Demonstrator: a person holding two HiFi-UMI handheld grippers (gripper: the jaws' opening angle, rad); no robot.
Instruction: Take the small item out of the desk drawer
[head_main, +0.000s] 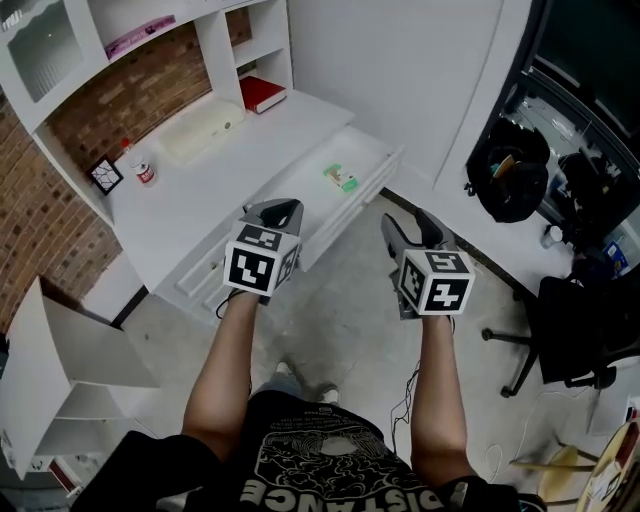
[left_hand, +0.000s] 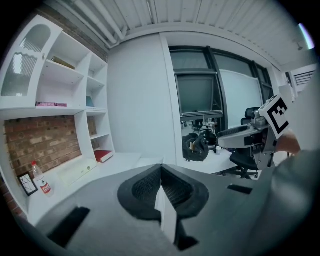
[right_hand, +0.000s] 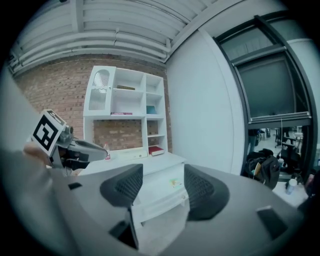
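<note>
The white desk drawer (head_main: 372, 160) stands pulled out, and a small green item (head_main: 341, 178) lies inside it. My left gripper (head_main: 284, 208) hovers over the desk's front edge, just left of the drawer, with its jaws shut and nothing between them (left_hand: 161, 172). My right gripper (head_main: 408, 224) hangs over the floor to the right of the drawer front, open and empty. In the right gripper view (right_hand: 162, 172) the drawer (right_hand: 159, 199) and the small item (right_hand: 174, 183) show between its jaws, at a distance.
On the desk (head_main: 200, 200) sit a cream tray (head_main: 200, 130), a small bottle (head_main: 141, 165), a framed picture (head_main: 105, 176) and a red book (head_main: 262, 93). A black bag (head_main: 510, 170) and an office chair (head_main: 580, 320) stand at the right. A white cabinet (head_main: 60, 370) stands at the left.
</note>
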